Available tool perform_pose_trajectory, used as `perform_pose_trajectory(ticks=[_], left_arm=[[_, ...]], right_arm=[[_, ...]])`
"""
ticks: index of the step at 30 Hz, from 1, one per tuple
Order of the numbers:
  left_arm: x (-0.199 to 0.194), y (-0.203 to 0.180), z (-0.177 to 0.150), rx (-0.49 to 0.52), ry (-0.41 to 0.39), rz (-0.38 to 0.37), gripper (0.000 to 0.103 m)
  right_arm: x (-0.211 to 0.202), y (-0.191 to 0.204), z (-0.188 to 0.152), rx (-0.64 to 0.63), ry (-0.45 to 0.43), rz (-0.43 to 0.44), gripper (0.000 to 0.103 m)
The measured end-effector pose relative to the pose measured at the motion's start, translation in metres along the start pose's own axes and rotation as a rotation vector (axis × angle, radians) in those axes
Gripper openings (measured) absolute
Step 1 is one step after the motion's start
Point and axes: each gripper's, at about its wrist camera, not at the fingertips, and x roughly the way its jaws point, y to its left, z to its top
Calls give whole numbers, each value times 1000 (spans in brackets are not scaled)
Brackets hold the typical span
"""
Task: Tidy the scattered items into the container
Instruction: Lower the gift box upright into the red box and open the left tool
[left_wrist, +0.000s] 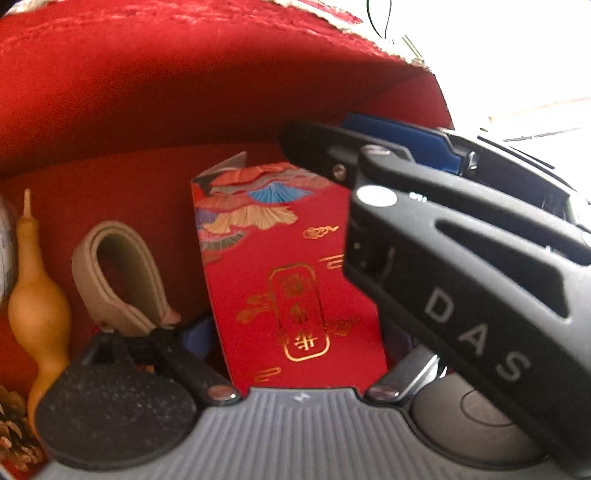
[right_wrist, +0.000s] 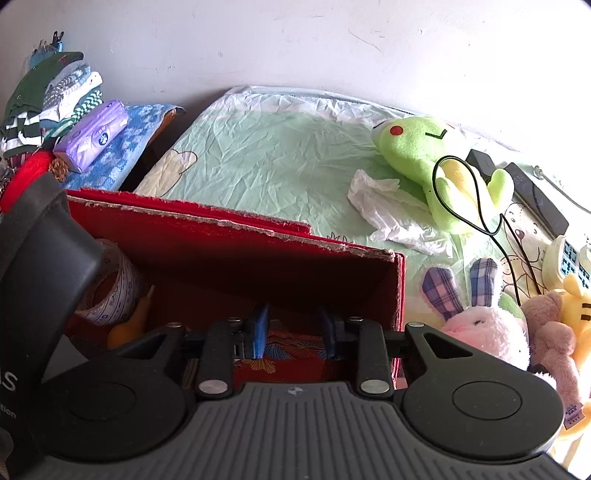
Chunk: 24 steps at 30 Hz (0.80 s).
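Note:
The red box (left_wrist: 147, 92) is the container; its frayed rim (right_wrist: 236, 225) shows in the right wrist view. Inside lie a red envelope with gold print (left_wrist: 291, 280), a beige strap loop (left_wrist: 118, 273), a yellow gourd (left_wrist: 37, 306), a pine cone (left_wrist: 14, 432) and a tape roll (right_wrist: 110, 284). My right gripper (right_wrist: 295, 332) is open inside the box, its blue pads (right_wrist: 261, 328) above the envelope's patterned end (right_wrist: 291, 349). My left gripper is low in the box over the envelope; its fingertips are hidden, and the right gripper's body (left_wrist: 480, 266) crosses in front.
The box sits on a green patterned sheet (right_wrist: 266, 155). On it lie a green frog plush (right_wrist: 424, 155), a crumpled tissue (right_wrist: 384, 210), a black cable (right_wrist: 476, 206), a pink plush (right_wrist: 487, 332) and other toys at right. Folded clothes (right_wrist: 48, 99) and a purple tissue pack (right_wrist: 92, 134) are at far left.

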Motion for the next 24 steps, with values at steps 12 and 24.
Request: perform_pose_trajectory(ticks=[12,24], left_arm=[[-6,4,-7,-5,-2,-6,89],[-13,3,-13,20,11,10,89]], right_arm=[[-1,0,-1,8,-23,-9,32],[-19,-10,-2,3,22,20,31]])
